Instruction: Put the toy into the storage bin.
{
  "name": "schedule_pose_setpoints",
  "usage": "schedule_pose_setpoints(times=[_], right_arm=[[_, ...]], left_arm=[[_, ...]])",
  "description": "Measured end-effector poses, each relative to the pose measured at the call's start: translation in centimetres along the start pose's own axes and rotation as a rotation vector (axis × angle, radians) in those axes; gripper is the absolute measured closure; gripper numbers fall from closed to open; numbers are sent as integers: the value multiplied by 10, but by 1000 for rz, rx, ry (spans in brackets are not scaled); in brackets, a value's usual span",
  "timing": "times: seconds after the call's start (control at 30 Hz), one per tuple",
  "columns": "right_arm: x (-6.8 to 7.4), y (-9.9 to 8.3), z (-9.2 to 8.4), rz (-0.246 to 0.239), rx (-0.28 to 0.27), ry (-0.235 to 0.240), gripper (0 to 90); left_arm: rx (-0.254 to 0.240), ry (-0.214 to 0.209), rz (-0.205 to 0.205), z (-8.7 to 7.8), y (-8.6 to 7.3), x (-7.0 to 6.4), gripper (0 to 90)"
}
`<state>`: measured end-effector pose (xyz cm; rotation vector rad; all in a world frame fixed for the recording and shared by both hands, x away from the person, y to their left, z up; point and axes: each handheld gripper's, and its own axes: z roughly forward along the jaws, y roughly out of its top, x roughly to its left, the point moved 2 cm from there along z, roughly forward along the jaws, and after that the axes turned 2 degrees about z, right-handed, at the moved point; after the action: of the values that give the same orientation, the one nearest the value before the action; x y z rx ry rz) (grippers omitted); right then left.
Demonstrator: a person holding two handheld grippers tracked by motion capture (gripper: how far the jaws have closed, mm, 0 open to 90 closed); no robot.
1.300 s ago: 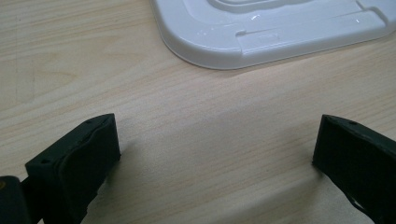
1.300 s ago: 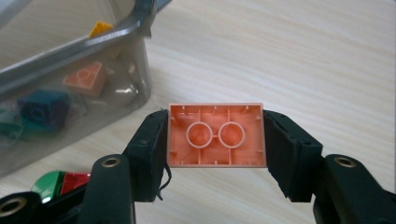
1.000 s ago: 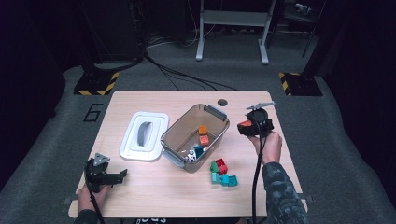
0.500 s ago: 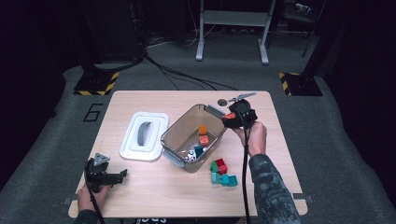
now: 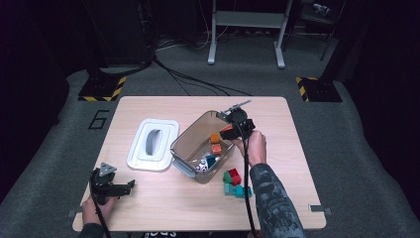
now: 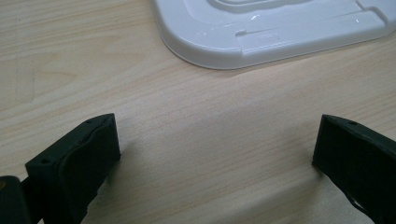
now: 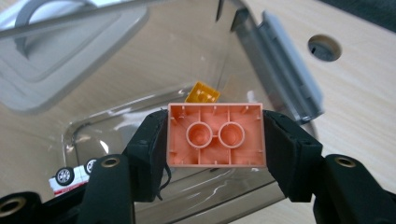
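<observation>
Now clamped in the right gripper [image 7: 215, 140]: a salmon brick [image 7: 215, 135], hollow underside facing the camera, one black jaw pressed on each short side. Held over the open bin [image 5: 185, 148], above its far right corner in the high view. Down inside the bin: an orange brick [image 7: 201, 93] on the bottom, a toy car [image 7: 70, 178] at the near wall, a teal piece [image 5: 210, 160] beside it. On the table just right of the bin: a small cluster of red and teal bricks [image 5: 235, 183]. Left of the bin, touching or nearly so: a white lid [image 5: 152, 144] with a grey handle, lying flat. Near the table's front left corner: the left gripper [image 6: 215, 154], resting low on the wood, jaws wide apart with nothing between, pointed at the lid's rounded corner. A round cable hole [image 7: 323, 47] in the tabletop past the bin's grey latch.
</observation>
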<state>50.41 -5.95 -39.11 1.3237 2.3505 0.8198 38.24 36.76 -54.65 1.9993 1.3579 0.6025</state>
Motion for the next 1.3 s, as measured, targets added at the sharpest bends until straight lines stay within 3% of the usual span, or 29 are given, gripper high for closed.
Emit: schedule_pose_setpoints(times=[0.57,0.73,0.9,1.13,1.3], right_arm=[[-5,-9,-4,-4,35,21,407],[-6,-10,-11,1,13,30,311],[-11,-16,-25,24,-45,40,213],[-26,-35,-39,65,-90,50,116],[-36,-62,-40,107,-93,36,73]], left_arm=[[-3,4,3,0,0,0,4],[0,2,4,0,0,0,4],[2,1,3,0,0,0,4],[-1,3,3,0,0,0,4],[6,2,4,-1,0,0,4]])
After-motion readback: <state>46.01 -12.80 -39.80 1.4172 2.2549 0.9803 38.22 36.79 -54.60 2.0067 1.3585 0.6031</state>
